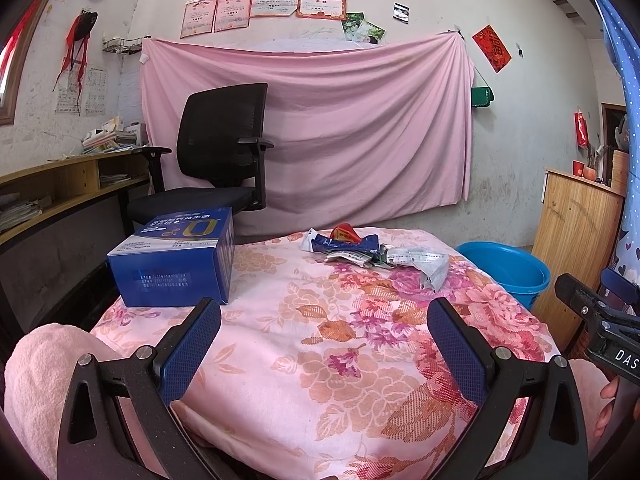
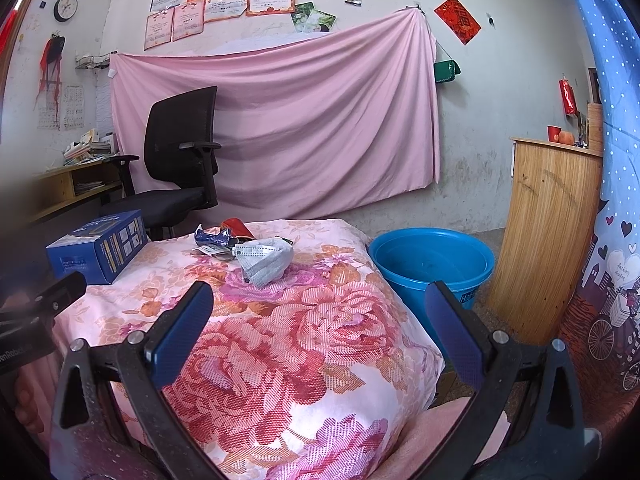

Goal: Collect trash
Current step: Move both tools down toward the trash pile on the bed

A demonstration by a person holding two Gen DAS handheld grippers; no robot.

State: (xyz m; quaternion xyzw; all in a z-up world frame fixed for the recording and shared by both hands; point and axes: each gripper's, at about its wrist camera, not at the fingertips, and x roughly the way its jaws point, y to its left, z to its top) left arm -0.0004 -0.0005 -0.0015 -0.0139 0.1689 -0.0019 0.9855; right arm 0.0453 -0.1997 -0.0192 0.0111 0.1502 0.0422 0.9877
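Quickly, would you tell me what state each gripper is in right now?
Left gripper: open, holding nothing, above the floral cloth.
Right gripper: open, holding nothing, short of the face mask.

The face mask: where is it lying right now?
In the right wrist view the face mask lies on the floral cover, nearest piece of the wrapper pile, left of the blue bucket.

Large "D" on blue box (image 1: 176,256); "DAS" on right claw (image 1: 592,312).
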